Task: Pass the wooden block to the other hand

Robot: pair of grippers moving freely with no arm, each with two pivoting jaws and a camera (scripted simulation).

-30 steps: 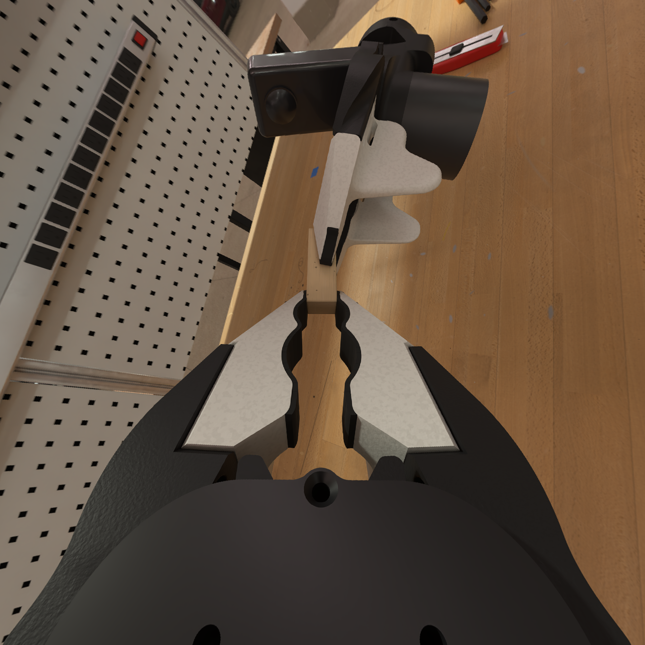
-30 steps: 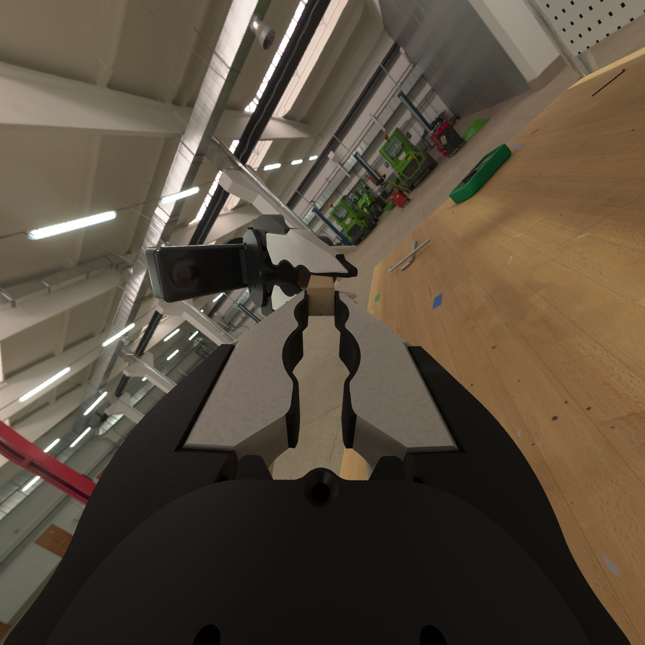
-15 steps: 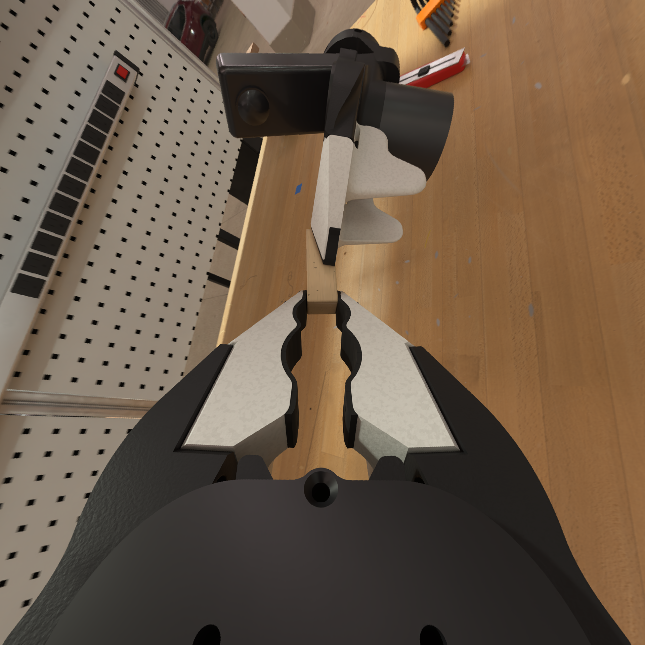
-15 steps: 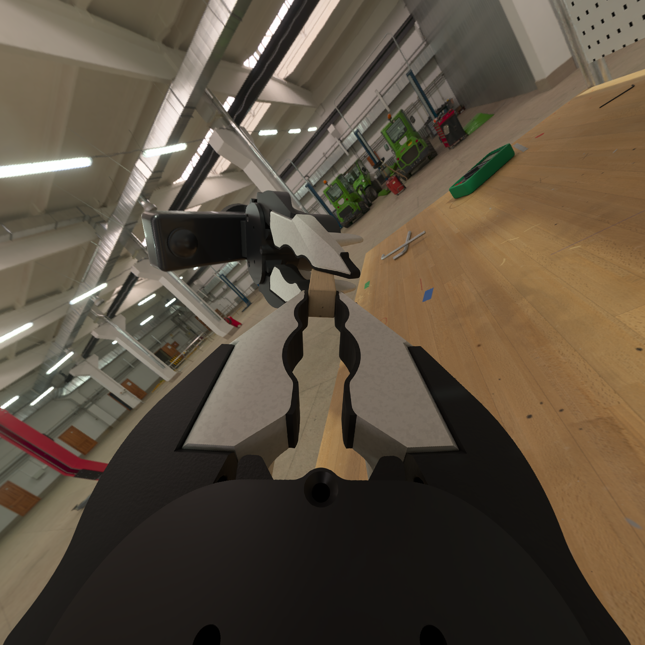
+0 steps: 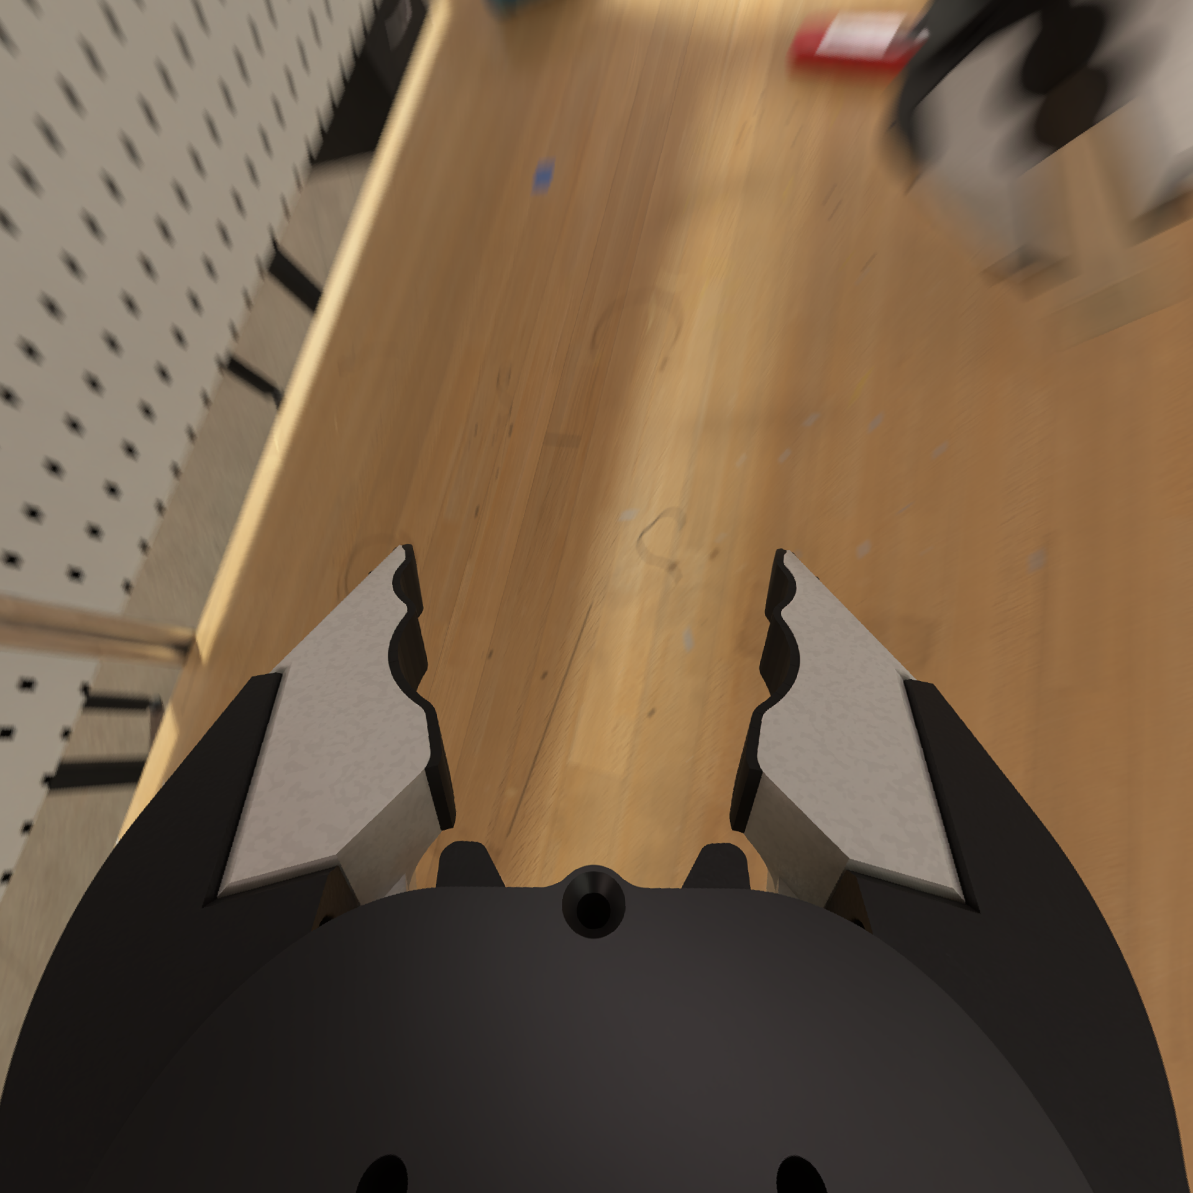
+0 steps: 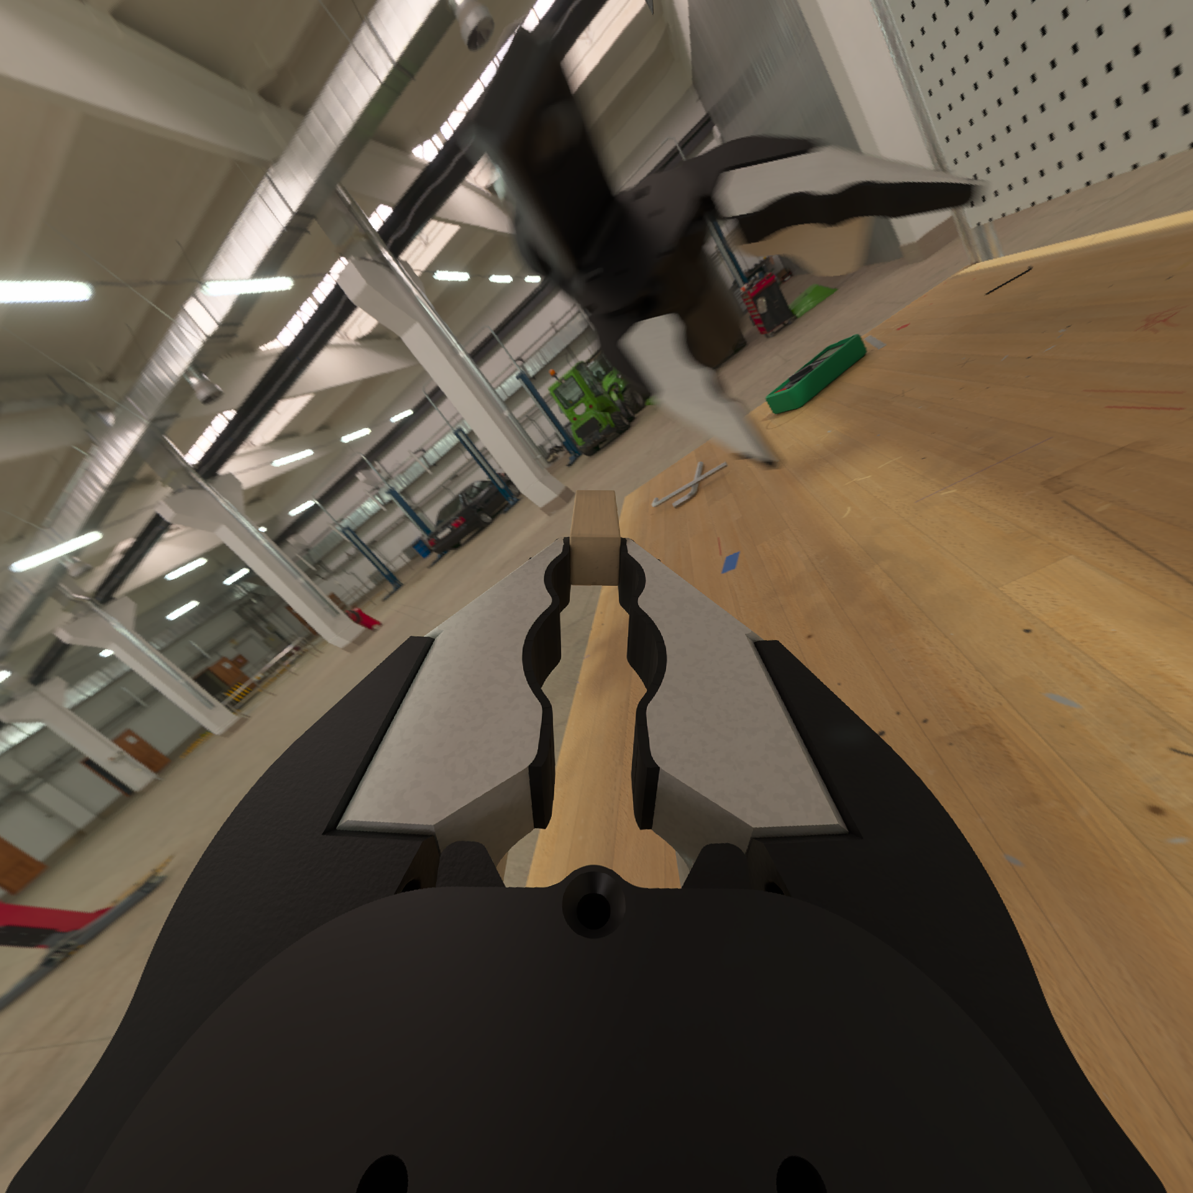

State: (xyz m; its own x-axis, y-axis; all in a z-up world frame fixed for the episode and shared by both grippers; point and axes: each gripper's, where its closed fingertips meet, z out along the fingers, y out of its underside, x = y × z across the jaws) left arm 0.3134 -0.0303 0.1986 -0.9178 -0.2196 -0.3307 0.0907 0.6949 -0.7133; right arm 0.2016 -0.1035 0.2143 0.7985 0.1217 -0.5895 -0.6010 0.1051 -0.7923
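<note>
The left gripper (image 5: 591, 555) has its jaws spread wide, with nothing between them; only the wooden workbench (image 5: 645, 387) shows in the gap. The right gripper (image 6: 595, 549) has its jaws pressed onto the wooden block (image 6: 594, 545), pinching it at the fingertips. The block projects forward past the tips and is clear of the bench.

In the right wrist view the left gripper (image 6: 833, 310) appears ahead of and above the block, apart from it, fingers splayed.

The workbench is light, planked wood with small marks and a blue spot (image 5: 544, 175). A white pegboard (image 5: 129, 258) runs along its left edge in the left wrist view. A green tray (image 6: 816, 374) and two crossed grey metal pieces (image 6: 687, 494) lie farther out on the bench. Beyond the bench edge is a large hall with ceiling strip lights, green vehicles (image 6: 591, 403) and a dark car (image 6: 468, 513).

The left wrist view is motion-blurred: a red object (image 5: 852, 42) at the top edge cannot be identified, and the right gripper (image 5: 1033, 110) is a smeared shape cut off at the top right corner. The block cannot be made out in that view
</note>
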